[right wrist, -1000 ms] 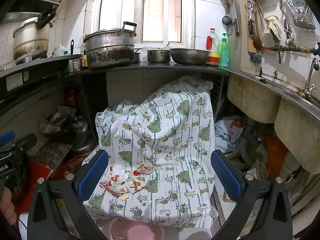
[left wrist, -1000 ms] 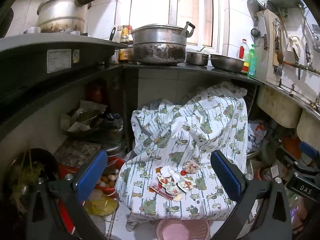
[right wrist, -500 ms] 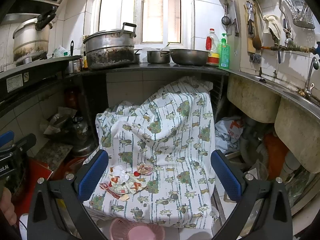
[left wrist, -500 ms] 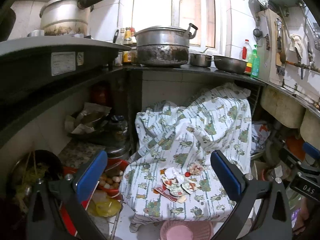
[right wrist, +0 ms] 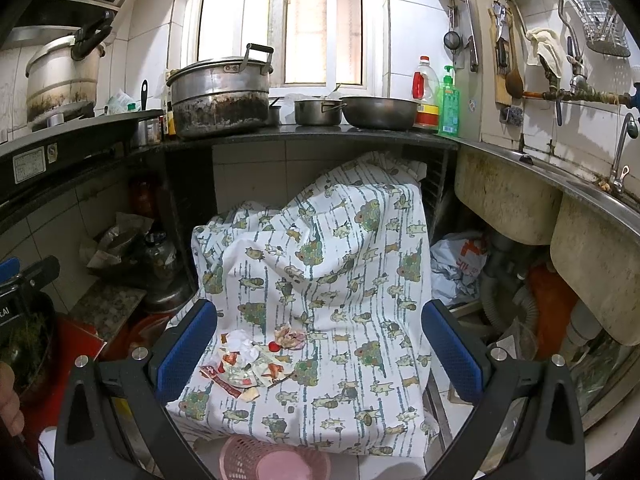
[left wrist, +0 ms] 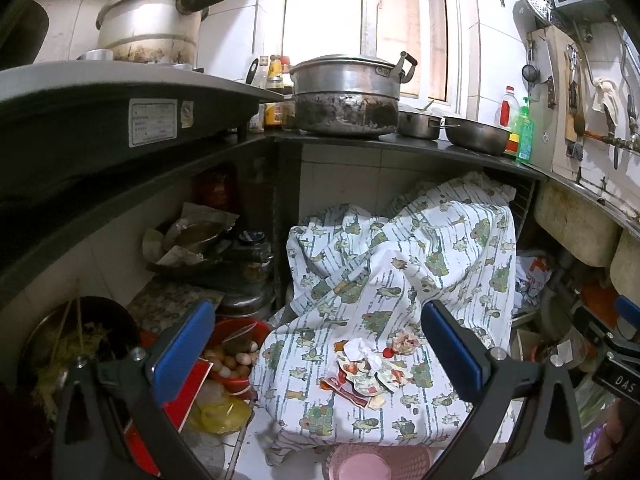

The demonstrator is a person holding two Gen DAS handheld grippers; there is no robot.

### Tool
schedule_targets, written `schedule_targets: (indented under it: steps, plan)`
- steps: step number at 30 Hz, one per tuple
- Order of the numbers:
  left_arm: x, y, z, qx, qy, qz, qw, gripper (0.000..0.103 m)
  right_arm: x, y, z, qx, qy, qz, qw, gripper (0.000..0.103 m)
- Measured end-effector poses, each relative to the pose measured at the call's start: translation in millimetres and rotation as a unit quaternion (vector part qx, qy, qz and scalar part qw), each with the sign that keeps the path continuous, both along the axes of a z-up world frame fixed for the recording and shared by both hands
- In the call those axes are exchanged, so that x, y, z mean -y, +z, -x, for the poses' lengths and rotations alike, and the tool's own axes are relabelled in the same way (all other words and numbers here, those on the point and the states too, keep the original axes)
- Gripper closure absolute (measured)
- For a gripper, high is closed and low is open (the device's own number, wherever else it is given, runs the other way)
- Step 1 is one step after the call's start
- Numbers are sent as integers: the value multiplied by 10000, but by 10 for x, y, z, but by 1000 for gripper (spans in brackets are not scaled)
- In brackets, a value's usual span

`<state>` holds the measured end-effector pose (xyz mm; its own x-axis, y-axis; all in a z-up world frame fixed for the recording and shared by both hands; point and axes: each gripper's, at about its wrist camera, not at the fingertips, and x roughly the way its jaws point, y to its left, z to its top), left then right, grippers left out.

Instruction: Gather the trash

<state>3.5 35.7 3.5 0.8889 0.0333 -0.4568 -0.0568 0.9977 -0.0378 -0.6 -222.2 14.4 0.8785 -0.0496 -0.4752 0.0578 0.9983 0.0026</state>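
A small heap of trash, torn wrappers and crumpled paper, lies on a patterned cloth draped over something under the counter. It also shows in the right wrist view on the cloth. A pink basket stands on the floor just below the cloth's front edge; it also shows in the right wrist view. My left gripper is open and empty, held back from the trash. My right gripper is open and empty, also short of the trash.
A dark counter carries a big pot, a bowl and bottles. A red basin of eggs stands left of the cloth. Sink basins and pipes crowd the right.
The left view has shifted a little to the left, so the cloth and trash sit further right in it. The right view has barely moved. Both grippers stay open.
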Motion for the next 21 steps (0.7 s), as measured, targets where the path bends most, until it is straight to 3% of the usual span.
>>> schedule_targets:
  steps: [21]
  plan:
    - [61, -4, 26, -20, -51, -48, 10000, 0, 36, -20, 10, 20, 21, 63, 10000, 0]
